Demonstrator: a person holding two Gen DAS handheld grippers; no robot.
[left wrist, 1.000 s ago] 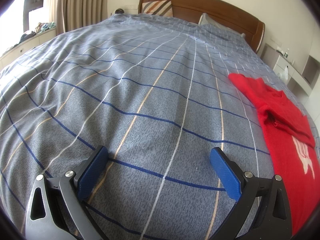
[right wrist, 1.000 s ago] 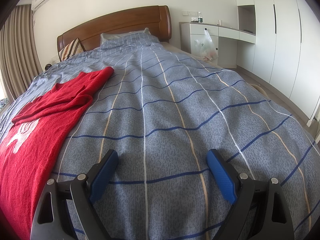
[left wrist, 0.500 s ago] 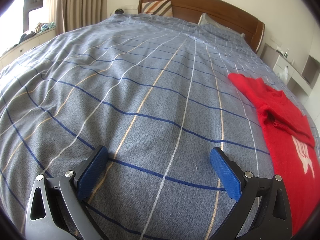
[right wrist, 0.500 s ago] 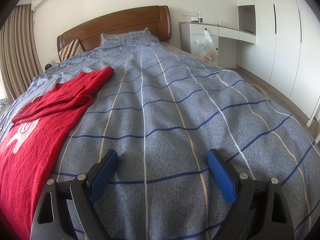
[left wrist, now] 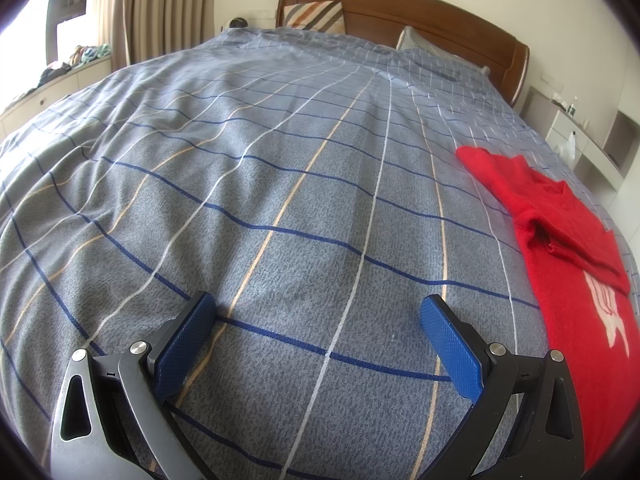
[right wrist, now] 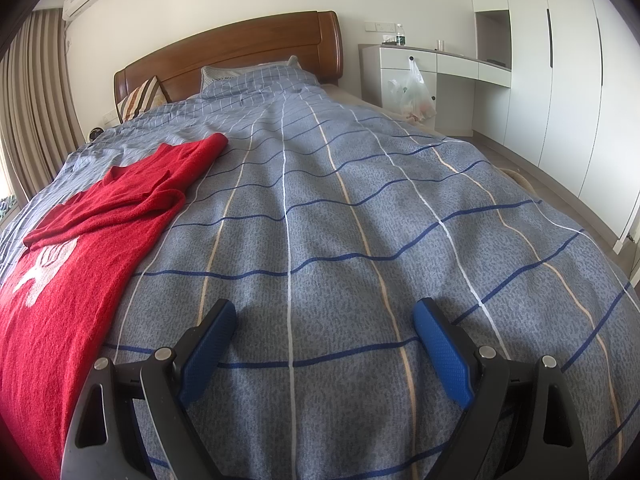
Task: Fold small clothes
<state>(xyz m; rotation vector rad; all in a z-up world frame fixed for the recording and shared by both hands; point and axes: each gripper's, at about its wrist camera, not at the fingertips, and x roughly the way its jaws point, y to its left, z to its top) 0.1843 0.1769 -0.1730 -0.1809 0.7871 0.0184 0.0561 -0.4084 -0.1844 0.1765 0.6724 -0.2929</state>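
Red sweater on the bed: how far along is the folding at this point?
Done: one sleeve of the red sweater already lies folded across its chest, above the white motif. In hand: nothing; the left gripper and right gripper are both open over the checked bedspread, beside the garment. Left: the remaining folds.

Both views low, facing headboard (left wrist: 400, 4), sharing bedspread (right wrist: 320, 208).

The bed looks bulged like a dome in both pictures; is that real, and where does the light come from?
Left wrist view: fisheye bending curves the blanket stripes; the window glares white. Right wrist view: same bulge, soft shadows under the fingers.
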